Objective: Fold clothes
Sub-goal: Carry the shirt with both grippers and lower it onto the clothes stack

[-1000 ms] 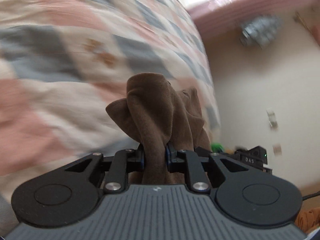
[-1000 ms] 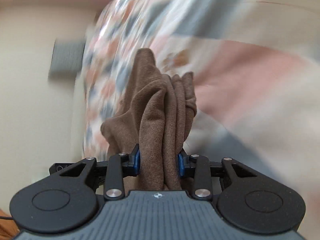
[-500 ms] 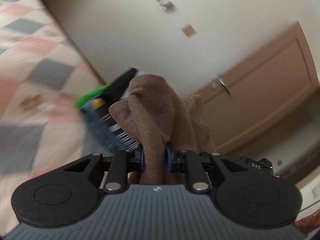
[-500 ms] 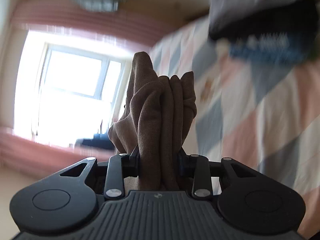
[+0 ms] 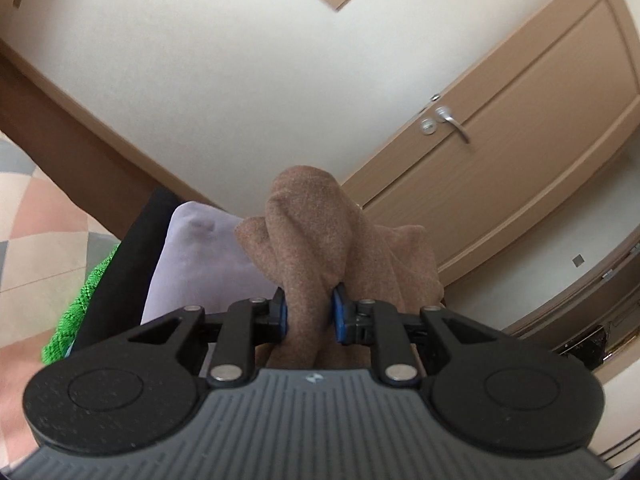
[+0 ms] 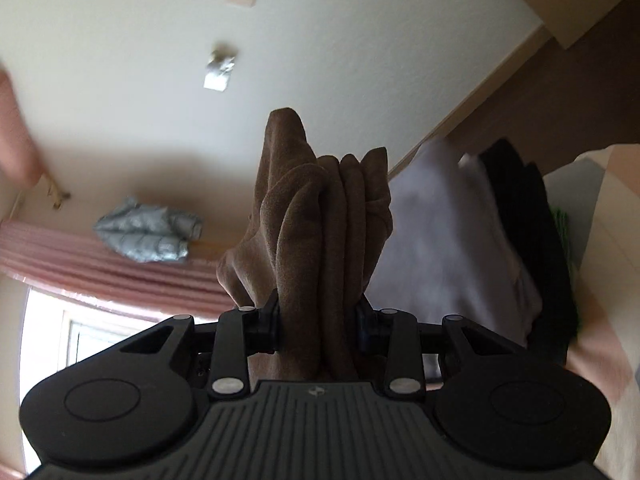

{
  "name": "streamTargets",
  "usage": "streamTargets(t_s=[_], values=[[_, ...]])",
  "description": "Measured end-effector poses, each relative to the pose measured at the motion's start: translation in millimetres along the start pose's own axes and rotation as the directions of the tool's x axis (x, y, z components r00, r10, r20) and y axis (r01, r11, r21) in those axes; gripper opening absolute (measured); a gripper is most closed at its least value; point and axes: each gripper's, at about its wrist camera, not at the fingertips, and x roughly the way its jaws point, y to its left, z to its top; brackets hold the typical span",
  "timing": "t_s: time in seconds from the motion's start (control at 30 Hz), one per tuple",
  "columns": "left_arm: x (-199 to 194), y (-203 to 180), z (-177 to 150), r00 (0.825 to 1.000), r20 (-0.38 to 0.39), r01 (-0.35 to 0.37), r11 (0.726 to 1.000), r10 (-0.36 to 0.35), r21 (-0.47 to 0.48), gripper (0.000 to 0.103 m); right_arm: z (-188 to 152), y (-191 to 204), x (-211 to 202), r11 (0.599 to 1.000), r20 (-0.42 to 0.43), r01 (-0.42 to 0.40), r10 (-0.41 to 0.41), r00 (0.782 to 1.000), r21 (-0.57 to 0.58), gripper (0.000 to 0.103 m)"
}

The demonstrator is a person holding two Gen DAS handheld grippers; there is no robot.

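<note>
Holding the brown garment (image 5: 316, 240) at two points right now: your left gripper (image 5: 308, 312) is clamped on a narrow bunch of it, and your right gripper (image 6: 319, 320) is pinched around a much thicker wad of several folds (image 6: 332, 216). Both cameras look up at wall, door (image 5: 500, 152) and ceiling, so the cloth is in the air and its hanging part is out of view; you can't tell from here whether it hangs flat or twisted. Main risk, as I read it: the left bite is thin, so a sharp tug could pull the fabric out from between the blue pads (image 5: 281, 314). The right grip probably holds extra layers, so when you lay it down the fold may come out lumpy or offset. The stack of folded clothes, lilac (image 5: 200, 264) and black (image 5: 128, 256) pieces with something green (image 5: 80, 300) under them, sits close ahead on the checked bedspread (image 5: 44, 224); swinging the loose cloth low could drag across it and topple it. Keep tension even, lower slowly and look at the bed before releasing.
</note>
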Motion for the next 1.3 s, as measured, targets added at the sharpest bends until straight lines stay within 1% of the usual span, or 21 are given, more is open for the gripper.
streamTargets(t_s=[0.1,0.2,0.33,0.37,0.43,0.5,0.57,0.6,0.67,0.73,0.77,0.8,0.87,0.93,0.97,1.0,1.07,1.1,1.13,1.2,1.3], values=[[18,16,0,0.999,-0.026,-0.027,1.0,0.027,-0.006,0.017,13,-18,24,0.999,-0.003,0.035,-0.034,0.999,0.022,0.034],[34,31,-1,0.998,-0.047,-0.051,0.999,0.05,-0.007,0.021,21,-32,46,0.998,-0.017,0.061,-0.061,0.998,-0.02,0.034],[40,36,4,0.996,-0.044,-0.071,0.997,0.072,0.021,0.024,29,-35,57,0.983,-0.035,0.086,-0.093,0.995,-0.164,0.048],[39,34,8,0.996,-0.041,-0.08,0.996,0.082,0.038,0.024,32,-31,54,0.974,-0.028,0.095,-0.103,0.994,-0.207,0.051],[43,29,13,0.995,-0.039,-0.088,0.994,0.091,0.069,0.024,38,-17,45,0.94,0.017,0.121,-0.122,0.992,-0.32,0.051],[44,27,12,0.994,-0.041,-0.1,0.99,0.105,0.101,0.024,41,4,34,0.875,0.099,0.165,-0.134,0.986,-0.456,0.051],[47,28,12,0.992,-0.04,-0.113,0.987,0.118,0.111,0.025,34,32,21,0.791,0.179,0.203,-0.12,0.977,-0.577,0.051],[46,29,14,0.991,-0.034,-0.122,0.987,0.126,0.108,0.026,28,46,19,0.746,0.193,0.201,-0.099,0.976,-0.635,0.051],[37,30,17,0.988,-0.002,-0.153,0.984,0.154,0.095,0.026,17,65,26,0.636,0.211,0.204,-0.066,0.975,-0.745,0.051],[21,27,21,0.978,0.07,-0.2,0.977,0.195,0.075,0.023,7,73,42,0.526,0.207,0.206,-0.059,0.977,-0.825,0.051],[12,25,24,0.973,0.116,-0.209,0.976,0.201,0.059,0.023,3,73,51,0.493,0.206,0.212,-0.067,0.976,-0.844,0.051],[5,21,26,0.969,0.163,-0.197,0.979,0.186,0.051,0.023,-1,72,60,0.463,0.206,0.218,-0.076,0.975,-0.859,0.051],[7,8,25,0.966,0.208,-0.178,0.98,0.155,0.094,0.023,-7,65,76,0.42,0.216,0.234,-0.093,0.972,-0.877,0.051],[26,-6,15,0.963,0.192,-0.228,0.953,0.189,0.202,0.023,-17,59,83,0.365,0.226,0.247,-0.101,0.969,-0.898,0.051],[36,-11,10,0.961,0.184,-0.246,0.939,0.205,0.241,0.02,-22,55,83,0.333,0.235,0.257,-0.105,0.966,-0.907,0.051],[47,-6,4,0.962,0.168,-0.251,0.939,0.215,0.236,0.019,-26,51,86,0.306,0.245,0.268,-0.111,0.963,-0.914,0.051],[66,5,-7,0.962,0.143,-0.259,0.94,0.232,0.22,0.018,-28,37,90,0.269,0.259,0.281,-0.113,0.959,-0.921,0.051],[70,13,-10,0.962,0.146,-0.257,0.948,0.232,0.186,0.018,-28,30,93,0.255,0.266,0.288,-0.117,0.957,-0.923,0.051],[73,21,-14,0.961,0.15,-0.253,0.955,0.231,0.152,0.018,-31,24,96,0.254,0.271,0.293,-0.12,0.955,-0.922,0.051],[77,31,-17,0.96,0.153,-0.257,0.957,0.237,0.131,0.018,-30,10,101,0.269,0.264,0.289,-0.125,0.956,-0.919,0.051],[78,40,-20,0.956,0.151,-0.273,0.951,0.252,0.142,0.018,-19,-8,103,0.36,0.227,0.26,-0.132,0.965,-0.896,0.051]])
